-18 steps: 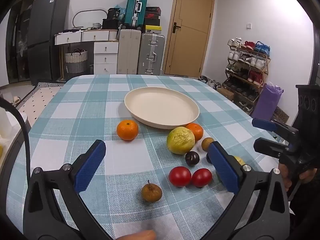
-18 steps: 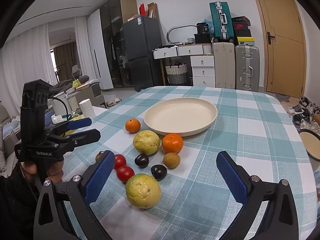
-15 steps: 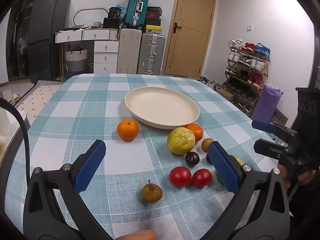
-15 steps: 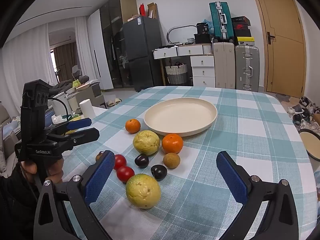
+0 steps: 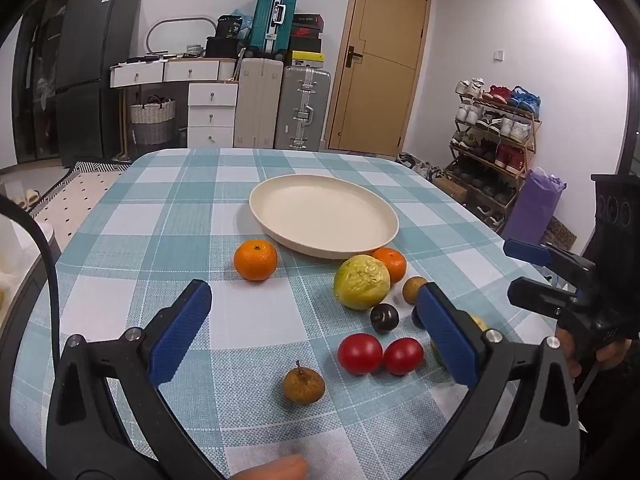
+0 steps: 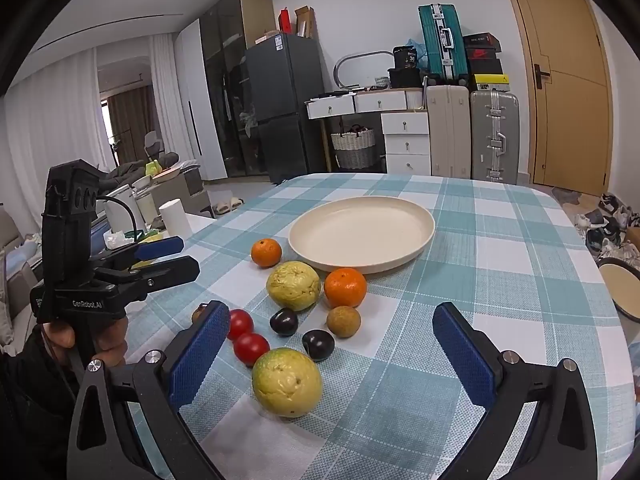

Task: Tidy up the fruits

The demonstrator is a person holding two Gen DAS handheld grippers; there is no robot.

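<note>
A cream plate sits empty mid-table. Fruit lies in front of it: two oranges, two yellow-green guavas, two red tomatoes, two dark plums, a small brown fruit and a brown stemmed fruit. My left gripper is open and empty, over the near fruit. My right gripper is open and empty, with a guava between its fingers' line of sight.
The table has a teal checked cloth. Beyond it stand suitcases, white drawers, a dark fridge, a door and a shoe rack. A side table with a paper roll stands at the left.
None beyond a very slight drift of the left view; both grippers stay open and no fruit has moved.
</note>
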